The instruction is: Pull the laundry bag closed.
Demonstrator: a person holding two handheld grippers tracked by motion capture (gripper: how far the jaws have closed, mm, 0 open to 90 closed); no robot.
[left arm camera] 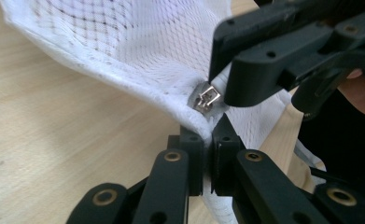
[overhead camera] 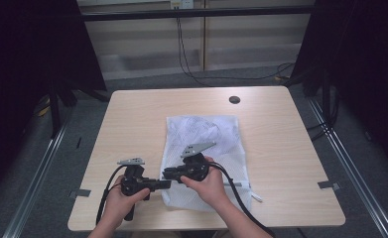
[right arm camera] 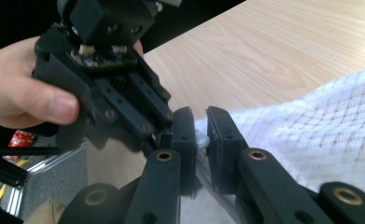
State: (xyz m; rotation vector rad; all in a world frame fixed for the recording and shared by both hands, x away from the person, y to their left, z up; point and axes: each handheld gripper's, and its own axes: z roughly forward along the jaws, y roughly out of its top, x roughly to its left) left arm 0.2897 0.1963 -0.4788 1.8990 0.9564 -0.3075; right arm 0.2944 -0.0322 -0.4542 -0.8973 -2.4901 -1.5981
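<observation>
A white mesh laundry bag (overhead camera: 206, 139) lies flat on the wooden table (overhead camera: 132, 124). Its near left corner is lifted between both grippers. My left gripper (left arm camera: 211, 140) is shut on the bag's hem just below the metal zipper slider (left arm camera: 205, 99). My right gripper (right arm camera: 201, 135) is shut on a small silvery piece at the bag's edge, which looks like the zipper pull. In the high view the left gripper (overhead camera: 157, 185) and the right gripper (overhead camera: 169, 173) meet tip to tip at that corner. The left gripper's body (right arm camera: 115, 88) sits close in the right gripper view.
A small dark round disc (overhead camera: 234, 99) lies near the table's far edge. Cables (overhead camera: 191, 64) trail on the floor behind the table. Dark curtains hang at both sides. The person's hands (overhead camera: 209, 186) rest at the near edge.
</observation>
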